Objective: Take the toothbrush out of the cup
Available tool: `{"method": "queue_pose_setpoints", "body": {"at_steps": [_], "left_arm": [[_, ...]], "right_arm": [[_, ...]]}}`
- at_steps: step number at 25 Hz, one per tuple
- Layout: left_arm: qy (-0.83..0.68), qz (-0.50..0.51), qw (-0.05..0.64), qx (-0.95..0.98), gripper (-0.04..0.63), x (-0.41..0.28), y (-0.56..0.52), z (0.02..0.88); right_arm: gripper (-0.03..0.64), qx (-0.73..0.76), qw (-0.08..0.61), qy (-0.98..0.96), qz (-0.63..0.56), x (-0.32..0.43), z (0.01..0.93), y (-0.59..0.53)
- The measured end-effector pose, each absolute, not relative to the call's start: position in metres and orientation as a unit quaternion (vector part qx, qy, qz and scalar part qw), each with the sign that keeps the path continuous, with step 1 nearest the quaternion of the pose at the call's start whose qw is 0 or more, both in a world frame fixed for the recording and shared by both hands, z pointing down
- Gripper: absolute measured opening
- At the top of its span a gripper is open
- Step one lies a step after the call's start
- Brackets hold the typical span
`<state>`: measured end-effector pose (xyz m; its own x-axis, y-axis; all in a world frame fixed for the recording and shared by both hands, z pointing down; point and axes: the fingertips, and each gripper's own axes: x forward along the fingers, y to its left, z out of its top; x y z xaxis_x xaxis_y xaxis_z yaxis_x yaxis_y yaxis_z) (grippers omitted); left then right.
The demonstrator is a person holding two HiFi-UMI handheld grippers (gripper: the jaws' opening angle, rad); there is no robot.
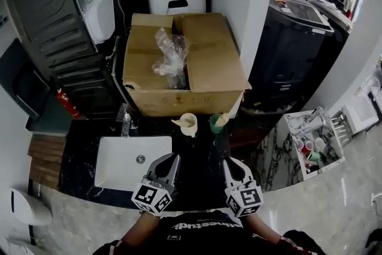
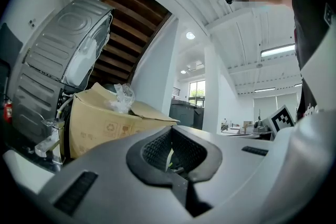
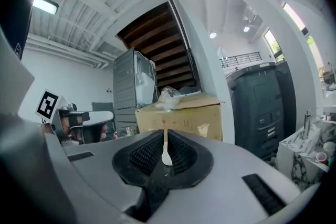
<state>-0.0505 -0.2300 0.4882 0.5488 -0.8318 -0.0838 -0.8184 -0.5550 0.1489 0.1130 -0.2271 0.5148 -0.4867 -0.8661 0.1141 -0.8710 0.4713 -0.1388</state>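
Observation:
Two cups stand on the dark counter in front of a cardboard box: a cream cup with a pale handle leaning out to the left, and a green cup with a pale stick at its rim. Which of these is the toothbrush I cannot tell. My left gripper and right gripper are side by side at the counter's near edge, short of the cups, both shut and empty. In the right gripper view a pale toothbrush-like stick shows through the slit between the closed jaws, beyond them. The left gripper faces the box.
A white sink with a faucet lies left of the cups. The cardboard box, with clear plastic on top, blocks the back of the counter. A marble-patterned shelf with small cups stands to the right, and a dark appliance behind it.

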Motion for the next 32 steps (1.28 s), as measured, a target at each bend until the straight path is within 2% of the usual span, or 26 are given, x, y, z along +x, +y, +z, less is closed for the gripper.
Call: {"method": "queue_pose_setpoints", "body": {"at_steps": [3, 6, 10, 25, 32], "left_arm": [[-0.46, -0.076, 0.049, 0.883, 0.015, -0.056, -0.236, 0.49], [-0.46, -0.082, 0.056, 0.883, 0.015, -0.06, -0.242, 0.49], [-0.454, -0.086, 0.058, 0.885, 0.015, -0.062, -0.248, 0.491], [-0.463, -0.079, 0.056, 0.881, 0.015, -0.068, -0.257, 0.496], [-0.474, -0.072, 0.057, 0.876, 0.015, -0.075, -0.258, 0.498]], "right_arm": [[0.043, 0.512, 0.018, -0.855, 0.083, 0.107, 0.515, -0.231], [0.107, 0.517, 0.017, -0.852, 0.081, 0.105, 0.516, -0.235], [0.144, 0.522, 0.017, -0.848, 0.086, 0.106, 0.516, -0.242], [0.146, 0.533, 0.028, -0.841, 0.085, 0.115, 0.544, -0.298], [0.146, 0.543, 0.054, -0.832, 0.097, 0.127, 0.576, -0.332]]}}
